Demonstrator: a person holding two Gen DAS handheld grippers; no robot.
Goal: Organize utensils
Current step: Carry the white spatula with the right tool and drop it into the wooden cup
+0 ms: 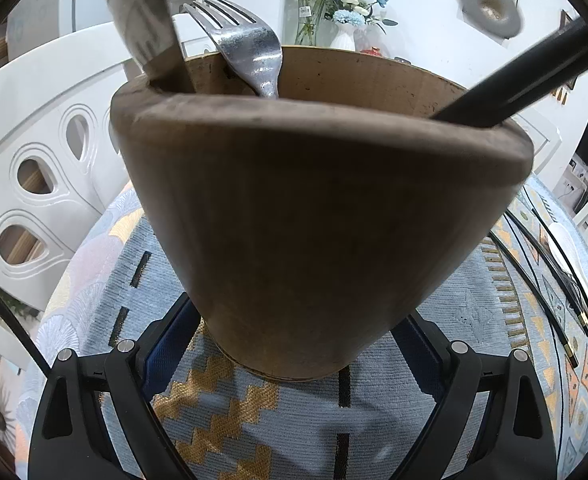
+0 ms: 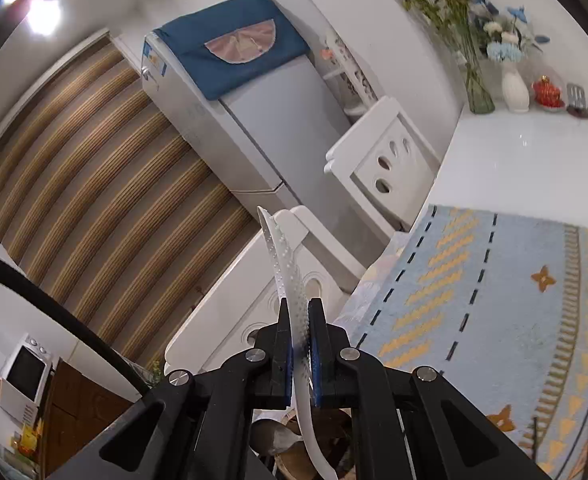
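My left gripper (image 1: pixel 297 336) is shut on the base of a brown wooden utensil holder (image 1: pixel 317 200), which stands on the patterned cloth. A steel fork (image 1: pixel 246 48), a dark flat utensil (image 1: pixel 142 20) and a black handle (image 1: pixel 513 80) stick out of the holder. Above its right rim is a blurred pale grey handle end with a hole (image 1: pixel 489 0). My right gripper (image 2: pixel 298 308) is shut on a white dotted rice paddle (image 2: pixel 284 264), held edge-on over the table's left edge. The paddle's handle (image 2: pixel 313 440) curves down below the fingers.
A blue and gold patterned cloth (image 2: pixel 493 320) covers the white table (image 2: pixel 513 152). White chairs (image 1: pixel 34 140) stand at its left side. A glass vase (image 2: pixel 477 92), a white vase (image 2: pixel 515 88) and a red pot (image 2: pixel 547 92) stand at the far end. Black cables (image 1: pixel 553 280) lie on the right.
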